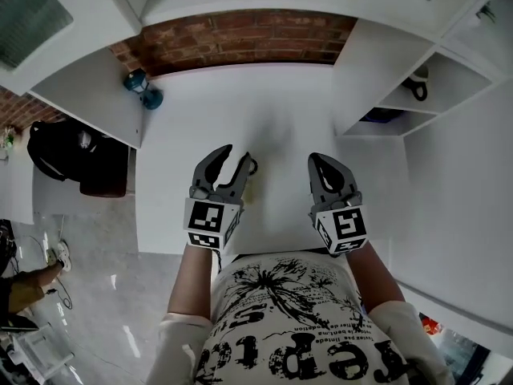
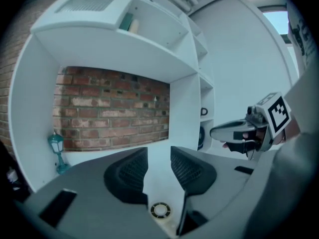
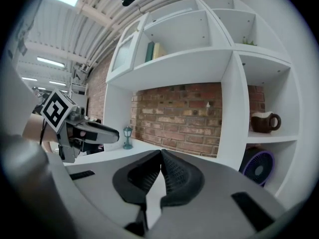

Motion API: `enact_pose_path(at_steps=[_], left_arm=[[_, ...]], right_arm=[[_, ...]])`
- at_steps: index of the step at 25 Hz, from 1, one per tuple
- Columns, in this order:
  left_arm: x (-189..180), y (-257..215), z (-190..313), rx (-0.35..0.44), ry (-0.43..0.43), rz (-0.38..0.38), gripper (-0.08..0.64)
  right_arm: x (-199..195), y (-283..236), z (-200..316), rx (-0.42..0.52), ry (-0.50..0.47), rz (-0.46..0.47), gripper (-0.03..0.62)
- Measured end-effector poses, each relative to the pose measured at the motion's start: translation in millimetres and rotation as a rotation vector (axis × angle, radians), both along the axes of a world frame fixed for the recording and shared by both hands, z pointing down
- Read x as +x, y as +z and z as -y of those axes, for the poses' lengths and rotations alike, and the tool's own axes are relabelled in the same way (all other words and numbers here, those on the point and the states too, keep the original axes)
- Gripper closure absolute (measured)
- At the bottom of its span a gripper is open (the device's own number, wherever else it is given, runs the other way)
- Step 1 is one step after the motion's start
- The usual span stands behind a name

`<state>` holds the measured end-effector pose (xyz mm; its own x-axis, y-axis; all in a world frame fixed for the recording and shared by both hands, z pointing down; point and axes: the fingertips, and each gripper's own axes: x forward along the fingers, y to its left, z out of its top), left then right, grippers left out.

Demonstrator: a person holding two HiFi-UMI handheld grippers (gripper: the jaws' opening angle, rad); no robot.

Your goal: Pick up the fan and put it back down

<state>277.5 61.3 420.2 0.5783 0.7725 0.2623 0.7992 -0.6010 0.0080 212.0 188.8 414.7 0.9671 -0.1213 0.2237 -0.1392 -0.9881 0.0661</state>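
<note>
The fan (image 3: 258,167), round with a purple rim and a dark grille, stands in the lowest cubby of the right-hand shelf unit; in the head view only a dark blue sliver of the fan (image 1: 380,116) shows there. Both grippers hover over the white desk (image 1: 272,119), well short of that cubby. My left gripper (image 1: 236,159) has its jaws parted with a narrow gap and nothing between them, as the left gripper view (image 2: 158,152) confirms. On the right, my other gripper (image 1: 318,161) has its fingertips pressed together and empty (image 3: 161,153).
A teal lantern (image 1: 144,88) stands at the desk's back left by the brick wall (image 1: 240,38). A dark mug (image 3: 263,121) sits in the cubby above the fan. Books (image 3: 154,50) are on an upper shelf. A black bag (image 1: 72,155) lies on the floor at left.
</note>
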Motion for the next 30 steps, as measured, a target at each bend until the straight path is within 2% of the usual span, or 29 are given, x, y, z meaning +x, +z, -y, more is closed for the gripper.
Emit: enact_pose_path(at_steps=[4,8,13,18,21,28,30], left_arm=[[-13,-40,20,-0.072,-0.014,-0.064,0.512],[-24,-66,37,-0.131,-0.02,-0.107,0.545],[-46,-76,51,-0.148,0.028,-0.107,0.546],[-60,-84,50,-0.142,0.081,-0.143,0.546],[-62,-87,50,-0.141,0.07,-0.158,0.546],[-67,-83,56,-0.129,0.047,-0.125,0.546],[-68,-85,56,-0.15,0.043,-0.137,0.546]], right_arm=[[-9,-25,7,0.002,-0.018,-0.068,0.577],[-20,-48,13,0.006,-0.033,-0.123,0.577],[-34,-67,24,0.004,-0.079,-0.181,0.577],[-44,-71,33,0.012,-0.119,-0.202,0.578],[-46,-73,37,-0.001,-0.127,-0.202,0.578],[-52,-71,46,-0.003,-0.134,-0.186,0.58],[-53,-70,47,-0.006,-0.14,-0.182,0.58]])
